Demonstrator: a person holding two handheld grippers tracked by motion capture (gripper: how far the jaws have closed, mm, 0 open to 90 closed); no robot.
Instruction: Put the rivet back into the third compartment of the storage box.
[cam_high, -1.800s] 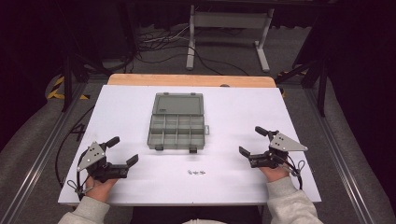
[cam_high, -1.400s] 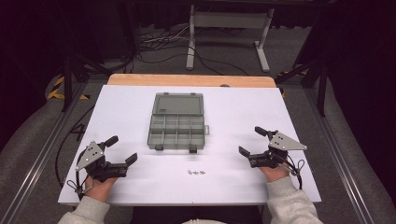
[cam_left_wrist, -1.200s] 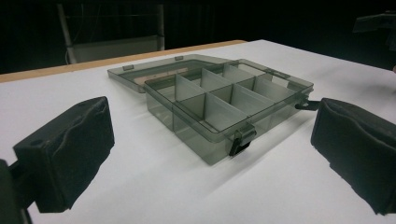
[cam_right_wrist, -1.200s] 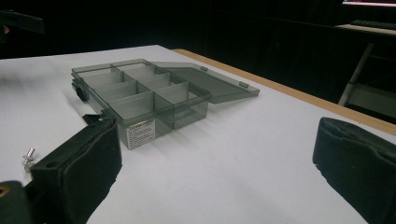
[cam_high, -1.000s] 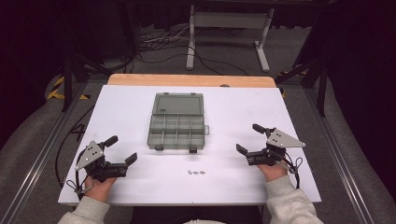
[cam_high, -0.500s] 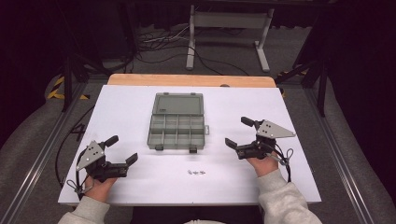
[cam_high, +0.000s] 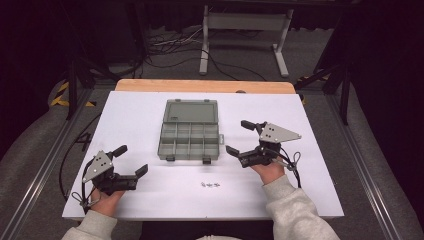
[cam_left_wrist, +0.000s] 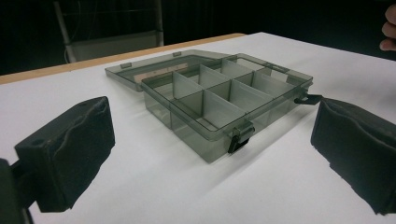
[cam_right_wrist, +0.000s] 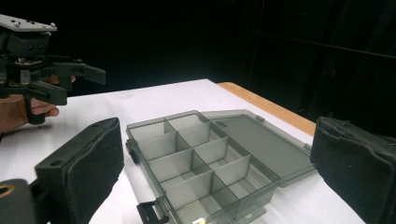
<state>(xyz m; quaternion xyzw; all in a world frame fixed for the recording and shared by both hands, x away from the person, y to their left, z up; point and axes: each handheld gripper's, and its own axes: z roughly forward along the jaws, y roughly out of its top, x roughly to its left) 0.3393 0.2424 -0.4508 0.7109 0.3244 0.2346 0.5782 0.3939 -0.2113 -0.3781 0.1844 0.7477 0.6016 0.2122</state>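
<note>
Nearest the bottom edge of the high view, the person's two sleeves come in, each hand holding a gripper over the white table (cam_high: 150, 200). The left gripper (cam_high: 131, 161) sits at lower left, close to the table's near edge and not far from its left edge, its jaws spread wide with nothing between them. In the left gripper view both black pads stand at the frame's lower corners with bare white surface between.

Just above the bottom centre of the high view, a few small parts (cam_high: 210, 185) lie in a short row on open table, between the two hands and apart from both; they are too small to make out.

The right gripper (cam_high: 239, 136) is at centre right, farther up the frame than the left one. Its jaws are also wide apart and empty, their tips pointing at the right side of the compartment box (cam_high: 190, 140), near it but not touching. Bare table runs from this hand out to the right edge.

The box lies in the middle of the frame, lid folded flat toward the far side, latches facing the near edge. Its divided compartments look empty in both gripper views.

Beyond it, the wooden strip (cam_high: 205, 86) marks the table's far edge.
</note>
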